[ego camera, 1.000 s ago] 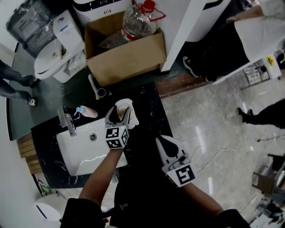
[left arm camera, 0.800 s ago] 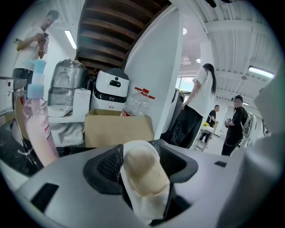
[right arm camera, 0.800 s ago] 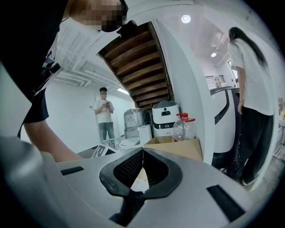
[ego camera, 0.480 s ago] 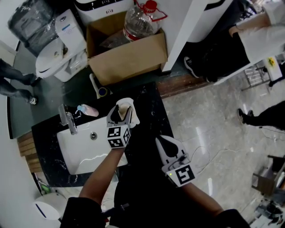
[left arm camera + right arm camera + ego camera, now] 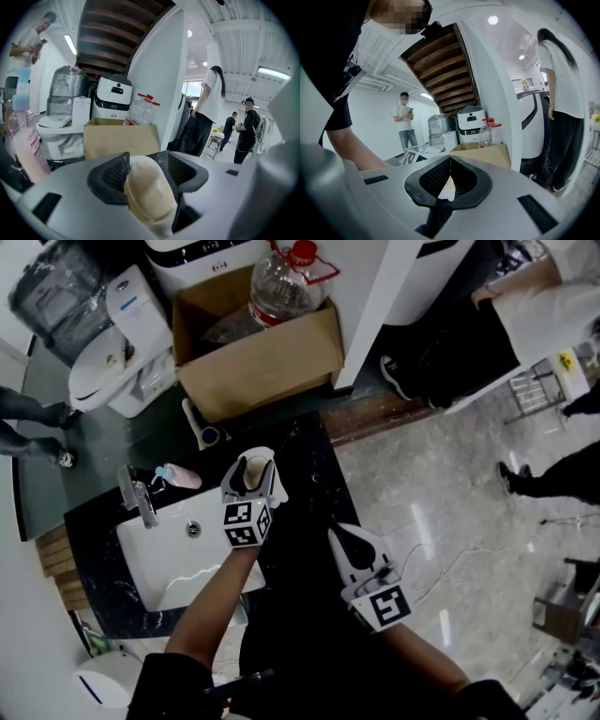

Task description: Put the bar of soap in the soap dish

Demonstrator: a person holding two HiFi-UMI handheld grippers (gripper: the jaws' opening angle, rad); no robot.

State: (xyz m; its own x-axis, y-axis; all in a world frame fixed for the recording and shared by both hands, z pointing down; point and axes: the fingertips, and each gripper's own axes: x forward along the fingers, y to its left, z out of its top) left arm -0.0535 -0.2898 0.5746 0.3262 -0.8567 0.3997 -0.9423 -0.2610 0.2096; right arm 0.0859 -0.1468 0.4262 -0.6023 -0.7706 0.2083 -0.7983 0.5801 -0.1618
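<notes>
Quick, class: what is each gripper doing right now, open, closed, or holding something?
Left gripper: closed on the bar of soap.
Right gripper: closed, holding nothing.

I stand at a black speckled stone counter [image 5: 314, 493] with a white rectangular sink basin [image 5: 159, 568] and a chrome tap [image 5: 141, 507] set into it. Beyond it the floor is dark grey-green [image 5: 112, 442]. To my right lie glossy pale marble tiles [image 5: 441, 484], past a brown wooden strip [image 5: 389, 413]. An open brown cardboard box [image 5: 267, 367] sits beside a slanted white pillar [image 5: 375, 296], with a white toilet [image 5: 98, 376] to its left. Overhead are the dark wooden underside of a staircase [image 5: 117, 33] and a long ceiling lamp [image 5: 276, 71].
</notes>
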